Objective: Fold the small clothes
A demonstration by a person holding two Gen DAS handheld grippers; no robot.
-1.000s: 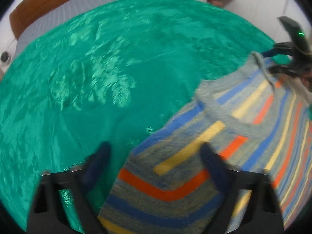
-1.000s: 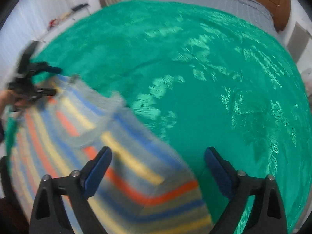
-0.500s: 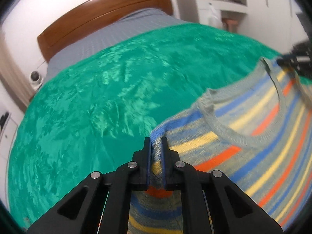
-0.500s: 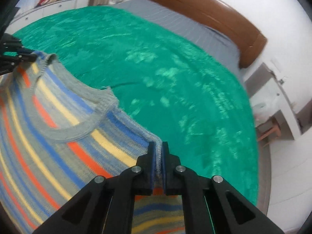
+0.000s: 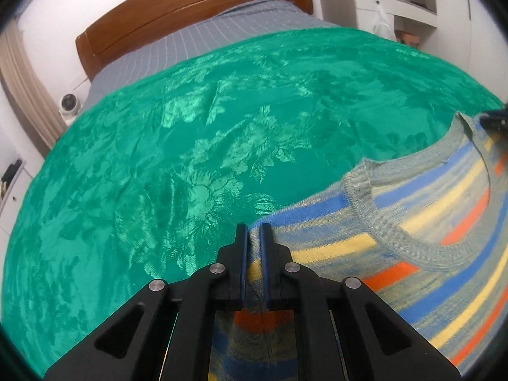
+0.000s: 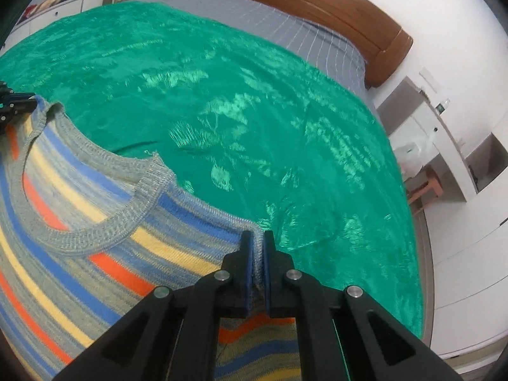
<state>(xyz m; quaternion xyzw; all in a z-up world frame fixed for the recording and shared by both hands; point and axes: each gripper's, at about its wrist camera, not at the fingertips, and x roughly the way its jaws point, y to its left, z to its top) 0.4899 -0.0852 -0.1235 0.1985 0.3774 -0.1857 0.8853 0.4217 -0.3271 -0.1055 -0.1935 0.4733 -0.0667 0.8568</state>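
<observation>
A small knit sweater (image 5: 428,238) with blue, yellow, orange and grey stripes hangs stretched above a green bedspread (image 5: 206,133). My left gripper (image 5: 253,234) is shut on one shoulder seam, the knit pinched between its pads. In the right wrist view the same sweater (image 6: 79,222) spreads to the left, and my right gripper (image 6: 257,240) is shut on the other shoulder seam. The grey neckband (image 6: 104,235) sags between the two grips. Each view catches the other gripper at the sweater's far corner: the right gripper (image 5: 493,122) and the left gripper (image 6: 14,108).
The green bedspread (image 6: 270,120) covers most of a bed with a grey sheet (image 5: 228,35) and a wooden headboard (image 5: 190,9) at the far end. White shelves (image 5: 381,3) stand right of the bed. A small white camera (image 5: 70,106) sits by a curtain on the left.
Both grippers went from open over the sweater to shut on its shoulder seams. Both then tilted up, so the headboard and walls came into view.
</observation>
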